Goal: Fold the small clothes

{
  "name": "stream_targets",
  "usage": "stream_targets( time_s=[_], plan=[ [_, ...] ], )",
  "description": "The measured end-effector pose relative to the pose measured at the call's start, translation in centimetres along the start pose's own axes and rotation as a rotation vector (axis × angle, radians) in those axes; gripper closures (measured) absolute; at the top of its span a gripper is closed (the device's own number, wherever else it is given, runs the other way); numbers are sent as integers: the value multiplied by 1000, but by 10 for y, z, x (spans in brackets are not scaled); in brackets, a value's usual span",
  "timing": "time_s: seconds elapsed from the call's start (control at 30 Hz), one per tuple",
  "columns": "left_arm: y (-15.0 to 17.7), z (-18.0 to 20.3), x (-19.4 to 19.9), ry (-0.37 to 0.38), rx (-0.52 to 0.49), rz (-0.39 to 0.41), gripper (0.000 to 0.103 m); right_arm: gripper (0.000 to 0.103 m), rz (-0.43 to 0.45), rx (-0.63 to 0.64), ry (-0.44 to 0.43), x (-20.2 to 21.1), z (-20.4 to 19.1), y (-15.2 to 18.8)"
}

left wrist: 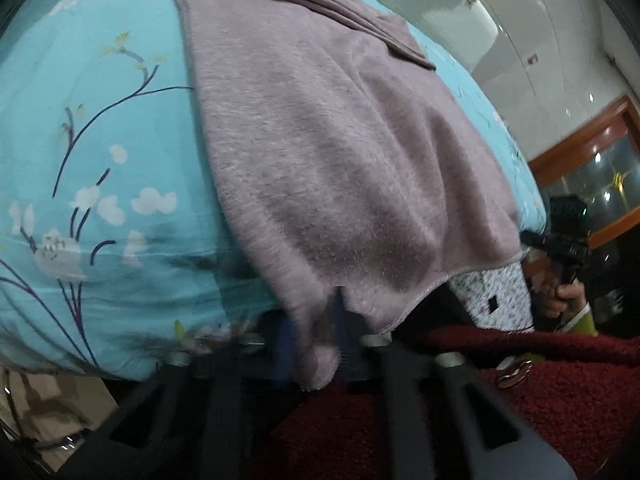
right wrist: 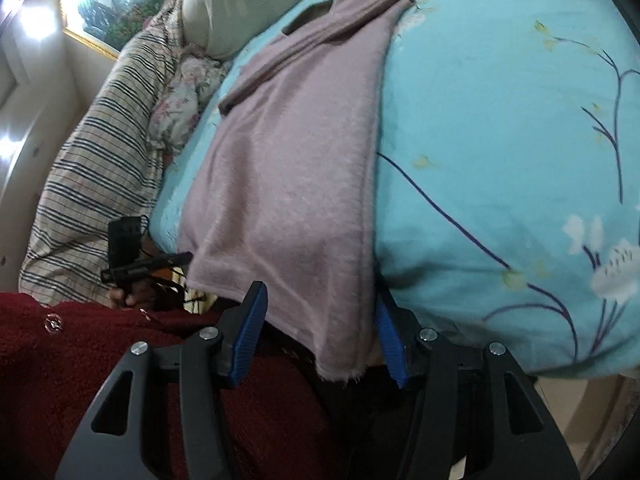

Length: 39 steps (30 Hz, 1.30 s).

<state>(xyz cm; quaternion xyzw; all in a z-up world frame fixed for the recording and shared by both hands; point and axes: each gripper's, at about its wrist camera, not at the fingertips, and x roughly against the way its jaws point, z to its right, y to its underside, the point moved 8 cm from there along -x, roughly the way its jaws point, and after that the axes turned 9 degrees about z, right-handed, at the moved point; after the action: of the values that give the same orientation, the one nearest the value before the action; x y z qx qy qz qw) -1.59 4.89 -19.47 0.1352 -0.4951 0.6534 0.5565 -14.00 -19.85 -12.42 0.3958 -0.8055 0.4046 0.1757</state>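
A mauve fuzzy knit garment [left wrist: 320,140] [right wrist: 288,180] lies flat on a turquoise floral bed cover [left wrist: 100,120] [right wrist: 500,140], with a sleeve folded across its far end. Its near hem hangs over the bed's edge. My left gripper [left wrist: 312,332] is shut on one hem corner, and cloth bunches between the blue pads [left wrist: 285,340]. My right gripper [right wrist: 320,340] straddles the other hem corner; its blue pads [right wrist: 248,336] stand wide, not pressing the cloth. Each view shows the other gripper, hand-held, at the hem's far side [left wrist: 560,244] [right wrist: 132,260].
A person's dark red fuzzy garment [left wrist: 560,400] [right wrist: 60,360] fills the near foreground. Striped bedding [right wrist: 92,184], a floral pillow [right wrist: 180,92] and a cream pillow [right wrist: 240,4] lie beyond the bed cover. A wood-framed glass cabinet [left wrist: 592,152] stands to the right.
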Motion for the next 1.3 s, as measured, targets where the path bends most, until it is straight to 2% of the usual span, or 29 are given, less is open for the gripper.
stream_targets(
  time_s=[0.03,0.17,0.27,0.33,0.47,0.5,0.53,0.57,0.6,0.63,0.7,0.73,0.77,0.8,0.93,1.07,1.17,1.3],
  plan=[
    [-1,2,2,-5,-15,10,97,98,-3,6,13,0,1,0],
    [1,5,26,-22,-64,59,99,97,8,2,-19,11,1,-1],
    [-1,-1,48,-30,-57,90,99,97,41,-16,-62,22,0,-6],
    [-3,-6,54,-19,-40,103,98,97,28,-16,-73,18,-1,-7],
    [-3,-15,45,20,6,76,96,92,-39,-31,-91,0,-3,-1],
    [-2,-19,39,30,29,59,93,87,-57,-35,-94,-4,-4,2],
    [0,-23,36,38,42,50,85,71,-69,-31,-91,-7,-5,4],
    [0,-25,32,46,56,41,80,58,-72,-26,-85,-8,-6,6],
    [1,-26,26,55,67,30,75,58,-79,-18,-80,-11,-6,8],
    [1,-26,21,64,69,23,75,58,-80,-16,-84,-12,-7,8],
    [-1,-22,17,83,48,27,75,69,-72,-17,-101,-15,-11,6],
    [-1,-19,18,85,30,30,83,90,-68,-15,-113,-16,-13,5],
    [-2,-15,17,86,10,34,93,96,-60,-14,-127,-17,-18,3],
    [-3,-11,18,89,-12,37,97,96,-40,-16,-142,-15,-23,-1],
    [-12,5,53,95,-51,133,99,96,58,-25,-178,5,-34,-18],
    [-32,8,105,96,-15,276,99,96,151,-65,-225,32,-34,-37],
    [-43,5,127,104,15,344,99,96,193,-84,-261,44,-36,-45],
    [-71,9,149,141,42,435,99,96,276,-79,-324,58,-51,-73]
  ],
)
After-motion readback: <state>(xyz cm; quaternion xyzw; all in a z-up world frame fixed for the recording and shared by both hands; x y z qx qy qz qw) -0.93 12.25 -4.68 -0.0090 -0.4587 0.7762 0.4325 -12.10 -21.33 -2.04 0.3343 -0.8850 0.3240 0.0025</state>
